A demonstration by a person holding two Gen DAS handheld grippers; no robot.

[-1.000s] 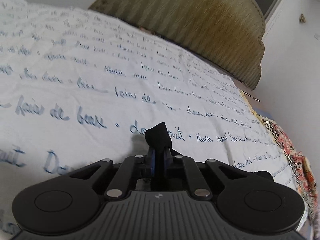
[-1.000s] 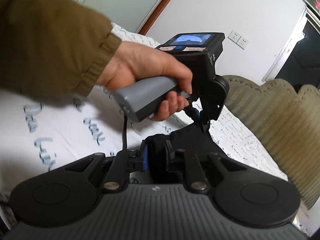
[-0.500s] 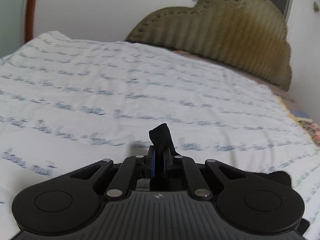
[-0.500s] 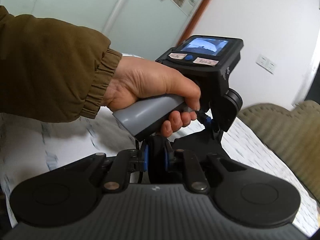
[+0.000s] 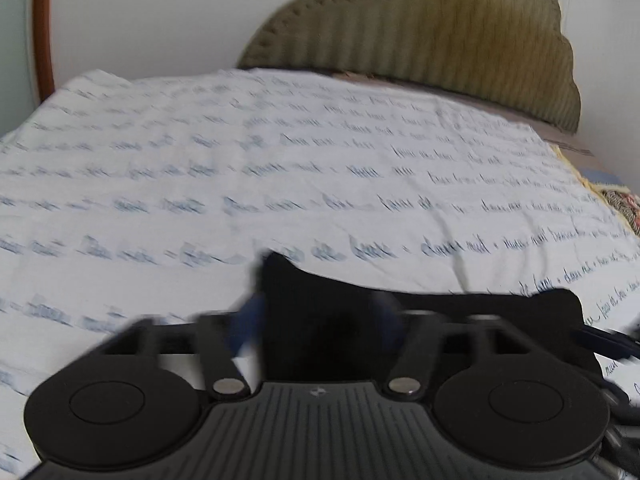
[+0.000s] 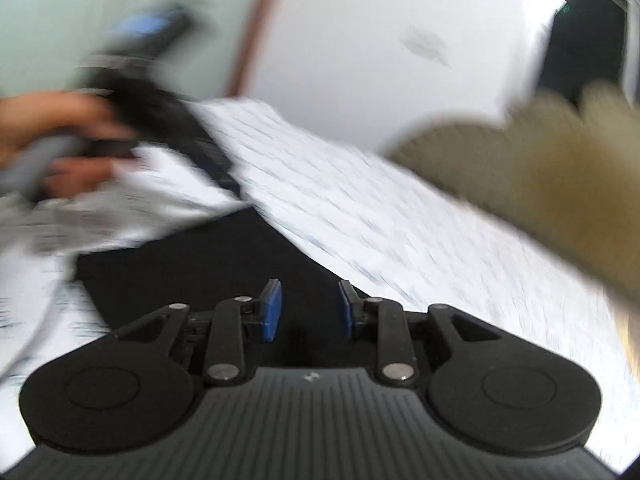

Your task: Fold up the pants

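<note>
The black pants (image 6: 192,264) lie on the white bed sheet with blue script (image 5: 280,168). In the left wrist view the pants (image 5: 460,312) lie just ahead of my left gripper (image 5: 316,312), whose blue pads are blurred and spread apart, with black cloth between them. In the right wrist view my right gripper (image 6: 306,308) is open, its blue pads (image 6: 272,312) apart over the black cloth and gripping nothing. The person's hand with the left gripper's handle (image 6: 52,148) shows blurred at the far left.
A padded olive headboard (image 5: 440,36) stands at the far end of the bed, also in the right wrist view (image 6: 540,168). White walls lie behind. A patterned cloth (image 5: 624,204) lies at the bed's right edge.
Both grippers were shut on black cloth. Now both have opened, and the pants lie on the sheet. Both views are blurred from fast motion.
</note>
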